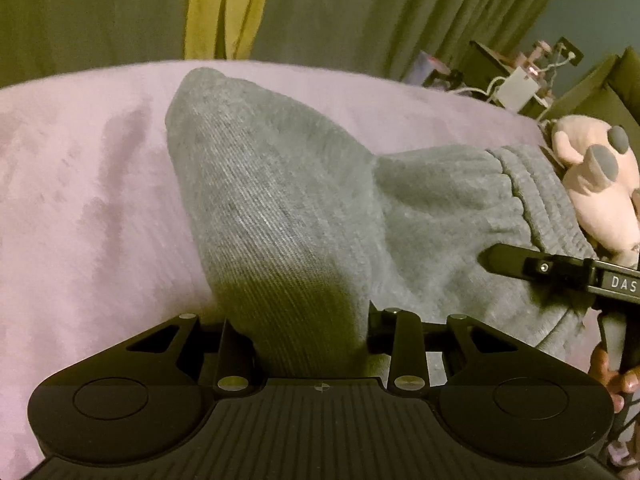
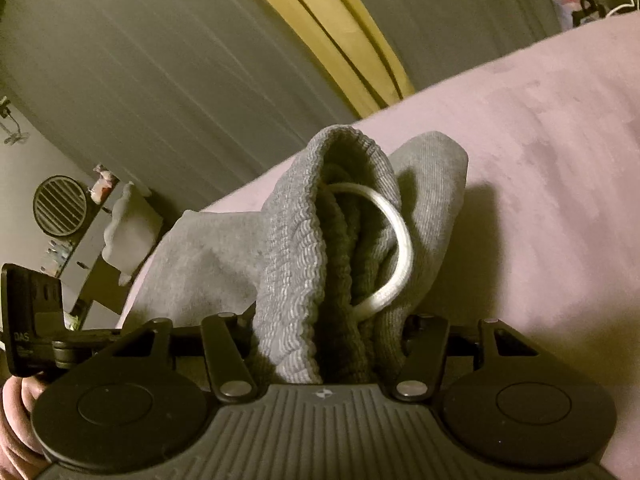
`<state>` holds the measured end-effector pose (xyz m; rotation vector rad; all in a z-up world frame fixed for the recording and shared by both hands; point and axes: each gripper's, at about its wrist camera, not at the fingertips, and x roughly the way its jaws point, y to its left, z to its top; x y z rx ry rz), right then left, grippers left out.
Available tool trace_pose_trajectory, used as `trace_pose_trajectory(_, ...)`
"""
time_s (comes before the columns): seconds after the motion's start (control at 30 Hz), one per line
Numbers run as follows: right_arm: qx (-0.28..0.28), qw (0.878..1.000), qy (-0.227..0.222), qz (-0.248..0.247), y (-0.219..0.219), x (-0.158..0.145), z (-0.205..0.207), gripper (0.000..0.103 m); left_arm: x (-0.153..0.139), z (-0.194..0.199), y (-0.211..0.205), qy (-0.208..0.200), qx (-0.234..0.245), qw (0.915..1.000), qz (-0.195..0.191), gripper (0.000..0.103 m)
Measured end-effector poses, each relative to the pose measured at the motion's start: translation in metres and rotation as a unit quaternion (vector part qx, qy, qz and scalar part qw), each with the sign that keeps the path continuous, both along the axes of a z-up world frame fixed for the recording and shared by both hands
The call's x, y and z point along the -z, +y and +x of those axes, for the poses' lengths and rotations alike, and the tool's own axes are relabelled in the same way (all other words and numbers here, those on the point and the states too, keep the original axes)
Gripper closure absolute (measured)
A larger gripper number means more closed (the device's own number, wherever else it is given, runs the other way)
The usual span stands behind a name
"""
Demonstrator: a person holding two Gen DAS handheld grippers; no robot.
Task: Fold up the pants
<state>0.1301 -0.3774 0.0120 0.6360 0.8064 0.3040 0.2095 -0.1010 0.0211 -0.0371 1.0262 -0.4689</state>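
Grey sweatpants (image 1: 280, 200) lie on a pink blanket (image 1: 80, 200), lifted into a peak at two places. In the left wrist view my left gripper (image 1: 296, 340) is shut on a bunched fold of a pant leg that rises between its fingers. In the right wrist view my right gripper (image 2: 328, 344) is shut on the ribbed waistband (image 2: 288, 260), with a white drawstring loop (image 2: 400, 248) hanging out beside it. The right gripper's finger (image 1: 520, 266) also shows at the right edge of the left wrist view, over the waistband (image 1: 532, 196). Both grippers' fingertips are hidden in the fabric.
A pink plush toy (image 1: 592, 184) lies on the bed just beyond the waistband. Grey curtains (image 1: 320, 8) with a yellow strip (image 1: 228, 8) hang behind the bed. A cluttered shelf (image 1: 516, 80) stands at the far right, and a round fan (image 2: 60, 210) at the far left.
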Motion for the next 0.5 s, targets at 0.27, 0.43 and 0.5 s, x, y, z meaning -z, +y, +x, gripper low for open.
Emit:
trace_pose_trajectory(0.27,0.015,0.999,-0.033,-0.017,-0.005,-0.027,0.028,0.045,-0.021,0.026,-0.011,-0.026,-0.033,0.9991,0.007,0.066)
trace_pose_trajectory(0.43,0.031,0.998,-0.034,-0.036,-0.016,-0.026,0.055,0.045,-0.015,0.053,-0.028,-0.025,-0.047,0.9984,0.016,0.066)
trace_pose_trajectory(0.5,0.036,0.998,-0.028,-0.042,-0.019,-0.022,0.064,0.045,-0.011,0.062,-0.037,-0.027,-0.047,0.9983,0.024,0.066)
